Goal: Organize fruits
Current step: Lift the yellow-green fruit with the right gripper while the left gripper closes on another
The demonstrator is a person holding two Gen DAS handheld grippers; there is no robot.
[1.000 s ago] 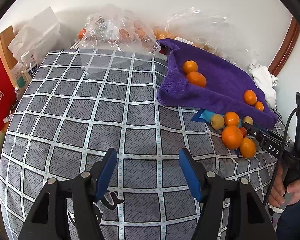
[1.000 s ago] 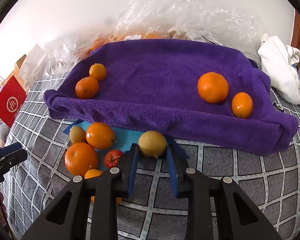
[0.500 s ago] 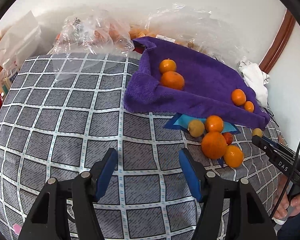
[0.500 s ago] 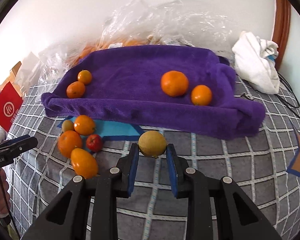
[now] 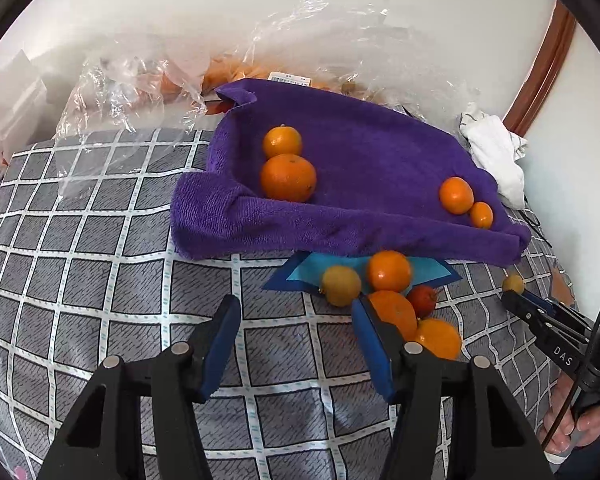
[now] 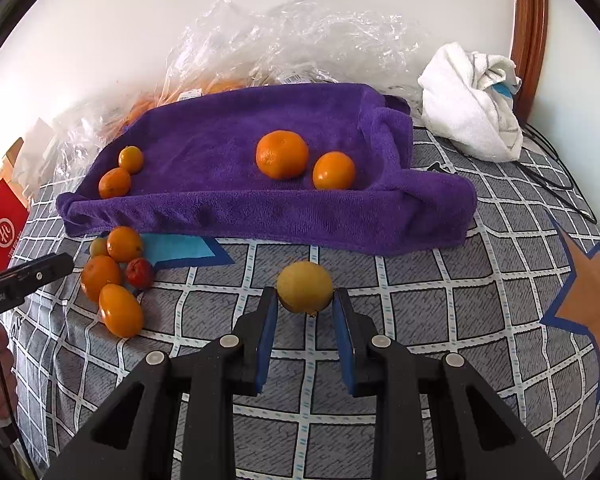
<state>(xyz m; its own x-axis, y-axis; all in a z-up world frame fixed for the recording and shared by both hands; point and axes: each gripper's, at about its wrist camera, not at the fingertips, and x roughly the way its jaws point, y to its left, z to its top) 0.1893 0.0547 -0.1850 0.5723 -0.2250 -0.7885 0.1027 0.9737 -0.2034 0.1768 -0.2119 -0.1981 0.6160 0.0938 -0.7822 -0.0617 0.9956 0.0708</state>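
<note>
Checked surface [image 5: 100, 280] carried purple towel [image 6: 260, 128] with four oranges; five fruits [image 6: 112, 276] left beside it — right tongs [image 6: 305, 312] clenched on yellow fruit [image 6: 305, 286]; left tongs [image 5: 296, 320], just narrowed, grasped nothing.

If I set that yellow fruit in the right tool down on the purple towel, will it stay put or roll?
The yellow fruit is round and smooth, so it would probably roll on a hard surface. The purple towel looks soft, with raised edges, and four oranges already sit still on it, so it will likely settle.
</note>
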